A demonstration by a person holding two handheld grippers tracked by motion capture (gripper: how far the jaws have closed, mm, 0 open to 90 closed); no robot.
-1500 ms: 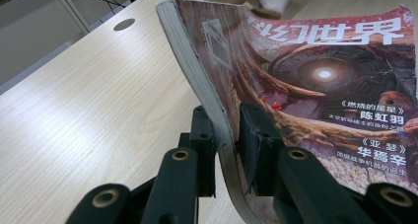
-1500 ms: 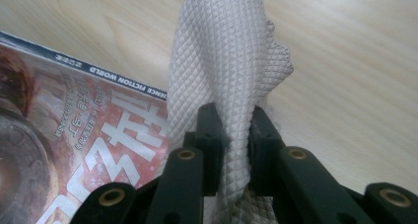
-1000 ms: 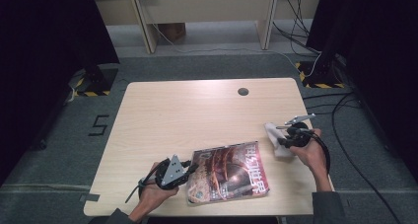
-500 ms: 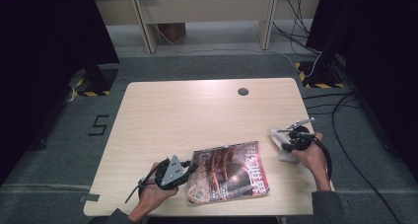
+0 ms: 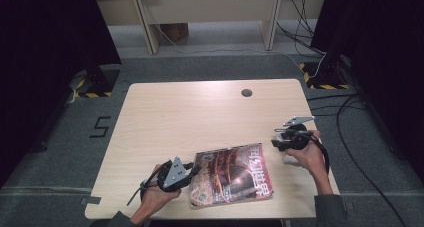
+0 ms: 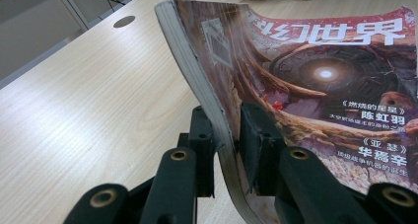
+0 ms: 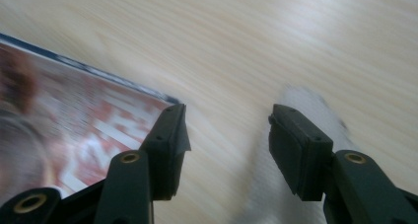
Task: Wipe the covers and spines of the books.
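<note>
Counter (image 5: 200, 112) largely bare; round hole (image 5: 246, 92) at far edge, well apart from work. Magazine (image 5: 232, 173) at near edge, left margin lifted and pinched in left gripper (image 6: 227, 135), jaws narrow on the page block. Keep that clamp steady, raise evenly to avoid creasing. Right gripper (image 7: 226, 135) beside magazine corner, jaws just opening, nothing between. White cloth (image 7: 276, 184) under right jaw: avoid snagging.

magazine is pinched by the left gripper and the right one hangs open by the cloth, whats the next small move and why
Probably lower the right gripper, whose jaws have just been opening with nothing between them, onto the white cloth below it, while the left gripper holds the magazine.
</note>
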